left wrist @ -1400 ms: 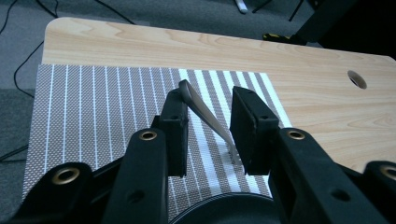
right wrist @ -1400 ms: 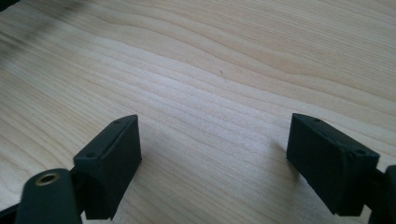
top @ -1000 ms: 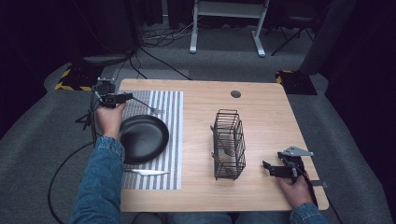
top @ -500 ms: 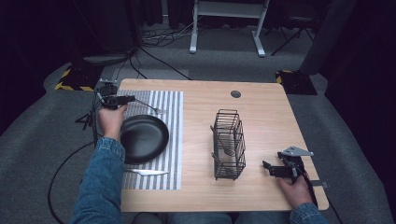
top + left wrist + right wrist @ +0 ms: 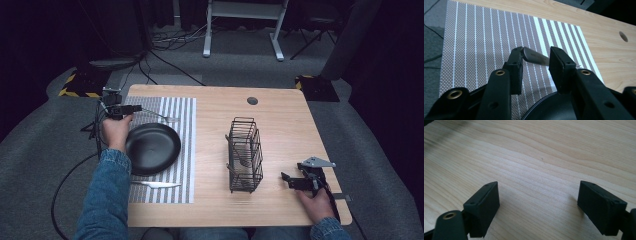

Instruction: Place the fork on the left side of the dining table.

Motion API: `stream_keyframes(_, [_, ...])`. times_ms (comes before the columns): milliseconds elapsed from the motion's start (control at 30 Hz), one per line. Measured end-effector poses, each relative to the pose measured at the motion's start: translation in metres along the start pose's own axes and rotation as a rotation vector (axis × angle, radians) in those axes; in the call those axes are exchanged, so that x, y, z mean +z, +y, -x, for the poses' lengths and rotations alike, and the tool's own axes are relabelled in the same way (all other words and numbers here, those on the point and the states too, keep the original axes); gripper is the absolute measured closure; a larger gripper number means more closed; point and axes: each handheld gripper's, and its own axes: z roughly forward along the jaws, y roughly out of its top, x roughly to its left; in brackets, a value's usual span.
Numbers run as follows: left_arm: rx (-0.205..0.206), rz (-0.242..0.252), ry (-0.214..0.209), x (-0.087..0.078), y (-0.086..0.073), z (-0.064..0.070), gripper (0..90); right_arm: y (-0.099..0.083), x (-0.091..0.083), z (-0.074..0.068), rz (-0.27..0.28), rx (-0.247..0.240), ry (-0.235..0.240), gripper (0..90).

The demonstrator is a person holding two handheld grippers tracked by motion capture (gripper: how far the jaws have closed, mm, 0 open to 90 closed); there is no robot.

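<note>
Little change is seen since the earlier frames: the left gripper [image 5: 131, 108] has stayed at the far left of the striped placemat [image 5: 186, 150], its jaws set either side of a fork's [image 5: 161, 117] handle beyond the black plate [image 5: 152, 148], whether clamped cannot be told. The right gripper [image 5: 537, 205] is kept wide apart over the bare wooden table [image 5: 290, 125]. Grey carpet and dark curtains are seen around it.

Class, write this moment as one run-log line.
left gripper: jaws astride silver metal fork handle on striped placemat | right gripper: open, resting on wooden table
</note>
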Motion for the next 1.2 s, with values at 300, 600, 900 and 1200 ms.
stream_keyframes(300, [-0.019,-0.001,0.015,0.003,0.001,-0.007,63.9,0.0,0.0,0.0,0.0,0.0,0.0,17.8])
stream_keyframes(600, [-0.015,0.005,0.02,0.009,0.007,-0.008,63.4,0.0,0.0,0.0,0.0,0.004,-0.003,17.8])
stream_keyframes(900, [-0.025,-0.003,0.053,0.002,0.003,-0.013,61.9,0.0,0.0,0.0,0.0,0.004,-0.003,17.8])
stream_keyframes(1200, [0.049,0.057,0.094,0.0,0.01,0.001,55.2,0.0,0.0,0.0,0.001,0.005,-0.006,17.9])
